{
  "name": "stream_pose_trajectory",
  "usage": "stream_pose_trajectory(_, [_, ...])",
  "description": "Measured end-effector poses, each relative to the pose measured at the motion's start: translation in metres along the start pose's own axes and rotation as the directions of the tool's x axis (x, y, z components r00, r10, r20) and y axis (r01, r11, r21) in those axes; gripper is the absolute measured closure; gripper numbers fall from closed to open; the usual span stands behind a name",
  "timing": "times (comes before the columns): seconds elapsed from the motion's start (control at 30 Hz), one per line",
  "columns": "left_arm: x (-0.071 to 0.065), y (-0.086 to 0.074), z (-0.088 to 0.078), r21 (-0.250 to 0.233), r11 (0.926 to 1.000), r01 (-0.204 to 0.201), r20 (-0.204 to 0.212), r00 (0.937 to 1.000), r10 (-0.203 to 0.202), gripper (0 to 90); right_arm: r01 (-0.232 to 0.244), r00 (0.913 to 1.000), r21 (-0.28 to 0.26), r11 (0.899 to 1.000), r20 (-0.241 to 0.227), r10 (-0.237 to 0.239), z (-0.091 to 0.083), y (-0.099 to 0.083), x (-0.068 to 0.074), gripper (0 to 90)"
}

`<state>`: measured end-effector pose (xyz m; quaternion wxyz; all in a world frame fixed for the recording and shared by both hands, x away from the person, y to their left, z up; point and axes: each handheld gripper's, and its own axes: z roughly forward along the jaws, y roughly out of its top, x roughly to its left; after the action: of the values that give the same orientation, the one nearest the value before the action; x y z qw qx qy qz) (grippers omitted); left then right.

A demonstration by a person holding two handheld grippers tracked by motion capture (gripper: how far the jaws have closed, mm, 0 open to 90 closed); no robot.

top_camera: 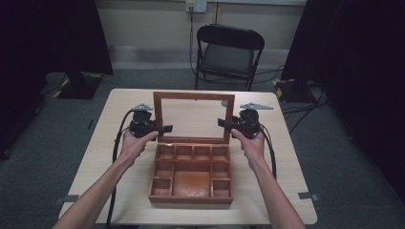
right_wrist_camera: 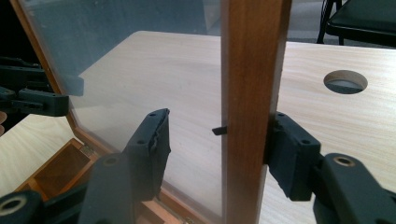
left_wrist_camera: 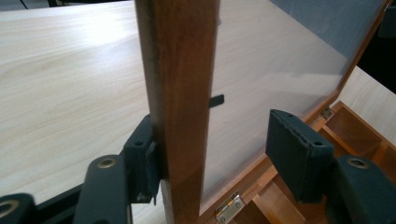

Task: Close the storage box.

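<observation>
A wooden box (top_camera: 191, 199) with several empty compartments sits mid-table, its glass-paned lid (top_camera: 193, 96) standing upright at the back. My left gripper (top_camera: 165, 129) straddles the lid's left side rail (left_wrist_camera: 180, 93). It is open (left_wrist_camera: 215, 140): one jaw touches the rail's outer face, the other stands apart in front of the pane. My right gripper (top_camera: 222, 123) straddles the right side rail (right_wrist_camera: 252, 70) the same way. It is open (right_wrist_camera: 219, 140), with one jaw against the rail's outer face and the other well clear of it.
The light wooden table (top_camera: 129, 157) has a round cable hole (right_wrist_camera: 345, 81) behind the lid's right side. A black folding chair (top_camera: 229, 52) stands beyond the far edge. A brass hinge (left_wrist_camera: 229, 207) joins lid and box. Bare tabletop lies on both sides of the box.
</observation>
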<state>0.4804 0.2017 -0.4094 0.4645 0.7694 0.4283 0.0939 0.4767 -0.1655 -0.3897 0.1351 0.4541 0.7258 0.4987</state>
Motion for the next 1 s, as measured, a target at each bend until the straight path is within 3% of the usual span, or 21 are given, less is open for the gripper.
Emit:
stream_pose_trajectory(0.37, [-0.01, -0.002, -0.016, -0.014, 0.9988, -0.048, 0.008, 0.9988, 0.048, 45.3, 0.019, 0.9998, -0.001, 1.0, 0.002, -0.019, -0.013, -0.004, 0.015, 43.4])
stream_pose_trajectory(0.83, [-0.012, -0.006, -0.021, -0.022, 0.9979, -0.061, 0.022, 0.9978, 0.062, 46.1, 0.029, 0.9996, -0.007, 1.0, 0.002, -0.029, -0.018, -0.008, 0.019, 42.3])
stream_pose_trajectory(1.0, [-0.014, -0.007, -0.024, -0.01, 0.9973, -0.073, 0.025, 0.997, 0.073, 45.7, 0.014, 0.9999, 0.015, 1.0, 0.001, -0.014, -0.023, -0.009, 0.023, 40.5])
